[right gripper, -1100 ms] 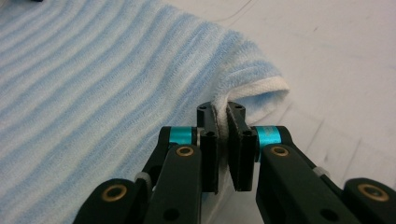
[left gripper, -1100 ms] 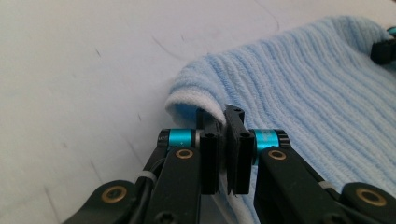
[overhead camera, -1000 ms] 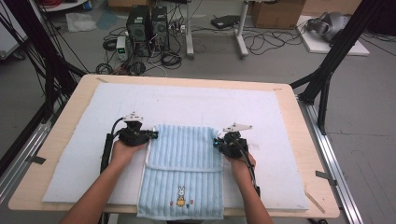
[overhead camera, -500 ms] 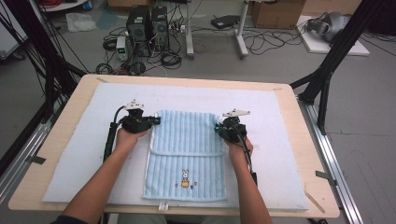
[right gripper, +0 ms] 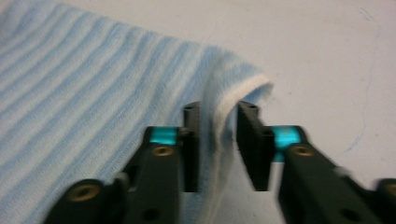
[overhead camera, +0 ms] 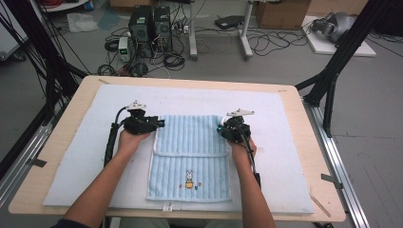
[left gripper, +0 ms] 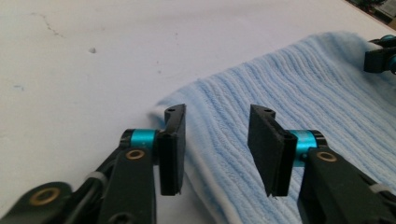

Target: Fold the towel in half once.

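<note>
Towel (overhead camera: pixel 191 156): light blue, striped, lies flat on the white mat (overhead camera: pixel 294 142), its far part folded over toward the person.
Left gripper (overhead camera: pixel 159 123): at the fold's left corner, jaws just opened, pads clear of the cloth.
Right gripper (overhead camera: pixel 222 129): at the right corner, jaws just parted, white hem (right gripper: pixel 233 100) loose between them.

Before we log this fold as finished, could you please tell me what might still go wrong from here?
1. The right claw has just been opening, yet the towel's white-edged corner still stands between its jaws; pulling away could drag it and undo the fold.
2. The left claw has also just been opening, its jaws straddling the towel edge, so lifting carelessly might catch it.
</note>
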Demonstrator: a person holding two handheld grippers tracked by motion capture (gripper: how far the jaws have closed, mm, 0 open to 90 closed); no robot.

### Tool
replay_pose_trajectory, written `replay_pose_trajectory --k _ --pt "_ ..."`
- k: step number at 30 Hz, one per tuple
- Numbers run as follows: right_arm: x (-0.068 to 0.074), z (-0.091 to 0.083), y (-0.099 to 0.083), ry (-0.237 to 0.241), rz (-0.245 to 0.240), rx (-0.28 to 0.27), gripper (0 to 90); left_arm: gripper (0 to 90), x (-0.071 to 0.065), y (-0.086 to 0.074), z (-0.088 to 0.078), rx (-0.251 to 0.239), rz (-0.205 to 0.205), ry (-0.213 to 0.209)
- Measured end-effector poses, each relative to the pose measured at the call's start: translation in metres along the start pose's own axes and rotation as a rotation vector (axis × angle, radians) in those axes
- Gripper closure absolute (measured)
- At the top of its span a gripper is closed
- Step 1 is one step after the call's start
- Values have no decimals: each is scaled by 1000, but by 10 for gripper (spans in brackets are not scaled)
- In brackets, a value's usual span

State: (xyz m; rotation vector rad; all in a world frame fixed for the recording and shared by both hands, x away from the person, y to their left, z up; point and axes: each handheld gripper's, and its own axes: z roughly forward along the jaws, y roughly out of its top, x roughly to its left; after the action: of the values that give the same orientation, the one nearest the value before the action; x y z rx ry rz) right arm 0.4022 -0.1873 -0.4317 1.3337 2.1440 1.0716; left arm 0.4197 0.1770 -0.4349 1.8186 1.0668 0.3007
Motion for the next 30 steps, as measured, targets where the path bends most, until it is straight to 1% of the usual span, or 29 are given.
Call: replay_pose_trajectory --k 1,2,3,4,5,7,8,9,10,11,13,15,18,19,20,22,25,26,27,28,29,30 --pt "-1 -1 0 0 4 -8 582 529 0 0 -4 5 -2 -3" --pt "-2 -3 0 9 28 -14 537 509 -1 0 -6 7 -9 -13" --pt "-2 -6 0 15 44 -17 503 474 -2 -1 -10 -10 -11 -10" --pt "-2 -10 1 27 53 -27 451 465 -4 -2 -14 -29 -1 -10" --pt "-2 -10 1 27 53 -27 451 465 -6 -3 -18 -40 2 -16" --pt "0 -17 2 41 48 -42 413 434 -9 -7 -26 -51 -1 -29" --pt "2 -20 2 59 50 -48 409 427 -10 -8 -29 -39 2 -34" --pt "4 -23 3 78 38 -56 409 411 -12 -10 -33 -53 -1 -40" --pt "6 -27 4 87 20 -59 409 416 -13 -12 -37 -63 -5 -42" --pt "9 -30 4 90 -3 -65 408 416 -14 -14 -40 -63 -1 -44" --pt "13 -36 5 117 -22 -68 408 418 -16 -19 -45 -60 11 -43" --pt "18 -42 5 140 -54 -65 407 422 -18 -26 -48 -59 5 -46" --pt "24 -50 0 158 -82 -66 407 450 -22 -38 -51 -47 10 -55" --pt "25 -52 -2 163 -82 -68 408 468 -23 -41 -52 -47 15 -63" --pt "25 -55 -6 171 -83 -68 408 487 -25 -44 -52 -33 16 -69" --pt "26 -60 -13 173 -83 -67 408 494 -28 -45 -52 -21 44 -60" --pt "24 -69 -26 172 -81 -70 407 517 -34 -50 -53 -6 63 -58" --pt "22 -75 -37 169 -66 -85 408 545 -36 -53 -54 1 64 -56" --pt "22 -75 -37 169 -66 -85 407 545 -38 -54 -54 8 68 -54" --pt "20 -77 -43 171 -51 -94 408 547 -38 -55 -54 15 62 -57" --pt "19 -78 -47 166 -45 -94 410 550 -39 -55 -54 22 60 -57" --pt "17 -78 -49 163 -43 -77 410 553 -40 -56 -54 25 59 -53"
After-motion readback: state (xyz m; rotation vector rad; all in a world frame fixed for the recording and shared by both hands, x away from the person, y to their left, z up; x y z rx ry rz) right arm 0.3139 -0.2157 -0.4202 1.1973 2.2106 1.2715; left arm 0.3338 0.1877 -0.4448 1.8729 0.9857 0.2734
